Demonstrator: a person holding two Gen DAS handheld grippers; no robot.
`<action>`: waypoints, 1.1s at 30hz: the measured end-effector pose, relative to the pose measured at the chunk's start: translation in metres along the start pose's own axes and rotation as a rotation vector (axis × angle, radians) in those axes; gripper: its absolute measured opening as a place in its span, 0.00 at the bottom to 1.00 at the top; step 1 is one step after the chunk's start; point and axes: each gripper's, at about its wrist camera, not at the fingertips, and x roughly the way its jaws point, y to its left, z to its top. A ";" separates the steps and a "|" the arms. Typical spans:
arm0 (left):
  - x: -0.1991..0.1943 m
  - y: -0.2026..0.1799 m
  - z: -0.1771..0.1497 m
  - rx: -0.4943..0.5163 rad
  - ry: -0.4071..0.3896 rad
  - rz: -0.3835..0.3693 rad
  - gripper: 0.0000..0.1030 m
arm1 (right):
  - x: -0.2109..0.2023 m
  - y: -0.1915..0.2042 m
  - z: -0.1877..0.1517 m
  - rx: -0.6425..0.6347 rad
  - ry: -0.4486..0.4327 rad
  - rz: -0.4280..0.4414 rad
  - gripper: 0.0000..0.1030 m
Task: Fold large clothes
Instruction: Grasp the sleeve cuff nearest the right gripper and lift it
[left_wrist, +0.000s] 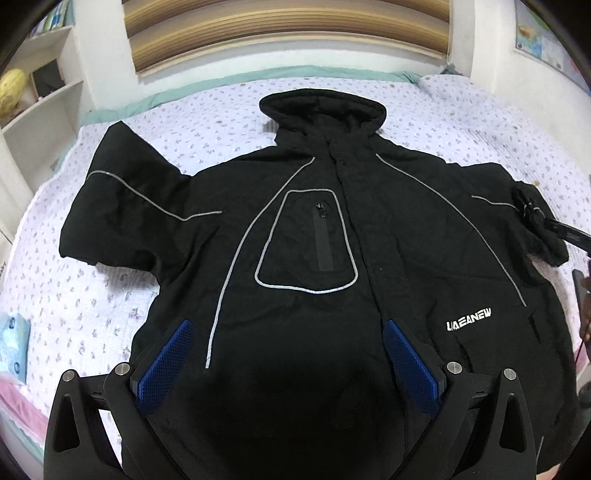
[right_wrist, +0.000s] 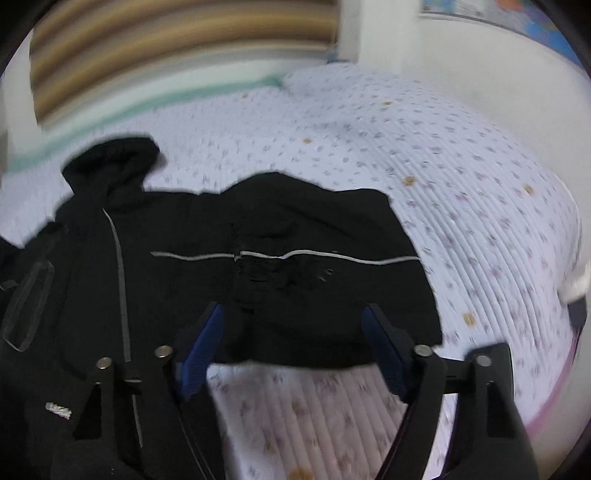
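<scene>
The black hooded jacket (left_wrist: 314, 258) lies flat on the quilted flowery bed (left_wrist: 92, 295), hood pointing away. Both hand-held grippers (left_wrist: 288, 354) (right_wrist: 295, 347) gape apart, holding nothing.

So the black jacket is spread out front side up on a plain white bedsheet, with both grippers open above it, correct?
Not quite. The bedsheet is not plain white: it is pale with a small floral print, as the left wrist view shows clearly. The rest holds: the black jacket lies spread front side up, and the left gripper and right gripper are both open with nothing pinched.
</scene>
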 end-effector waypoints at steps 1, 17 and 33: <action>0.001 0.000 0.000 0.000 0.002 0.003 0.99 | 0.012 0.003 0.001 -0.016 0.025 -0.001 0.71; 0.006 -0.019 0.004 0.036 0.028 0.017 0.99 | 0.005 -0.052 0.023 0.096 -0.127 -0.101 0.19; -0.001 -0.072 0.004 0.139 0.026 -0.015 0.99 | -0.045 -0.295 0.023 0.542 -0.237 -0.087 0.17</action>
